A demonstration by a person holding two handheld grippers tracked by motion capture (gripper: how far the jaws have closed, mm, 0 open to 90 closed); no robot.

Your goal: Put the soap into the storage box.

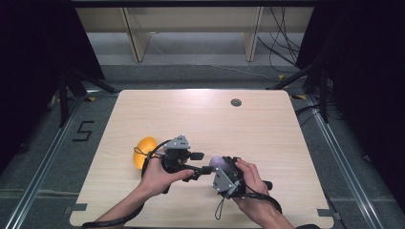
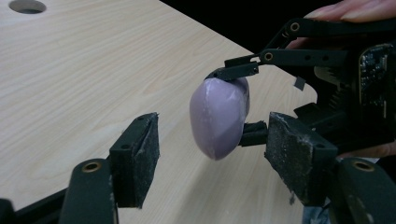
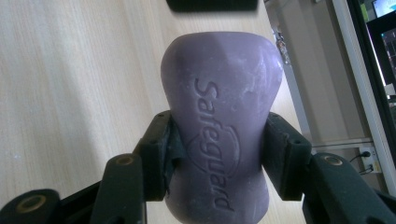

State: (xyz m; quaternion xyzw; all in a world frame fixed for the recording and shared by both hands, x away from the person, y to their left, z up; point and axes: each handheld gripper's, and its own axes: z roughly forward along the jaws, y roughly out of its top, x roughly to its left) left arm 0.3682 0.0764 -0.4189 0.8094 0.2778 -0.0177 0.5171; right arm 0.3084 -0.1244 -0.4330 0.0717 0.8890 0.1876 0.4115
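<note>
Soap bar point(image 3: 223, 135), rigid and slick, is sitting clamped at its waist in right gripper point(image 3: 217, 154) while left gripper point(image 2: 212, 154), jaws apart and empty, is approaching from 9 o'clock for the free end.

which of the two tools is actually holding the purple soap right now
The right tool: its pads clamp the purple soap bar above the table. The left tool has open jaws that don't touch it.
</note>
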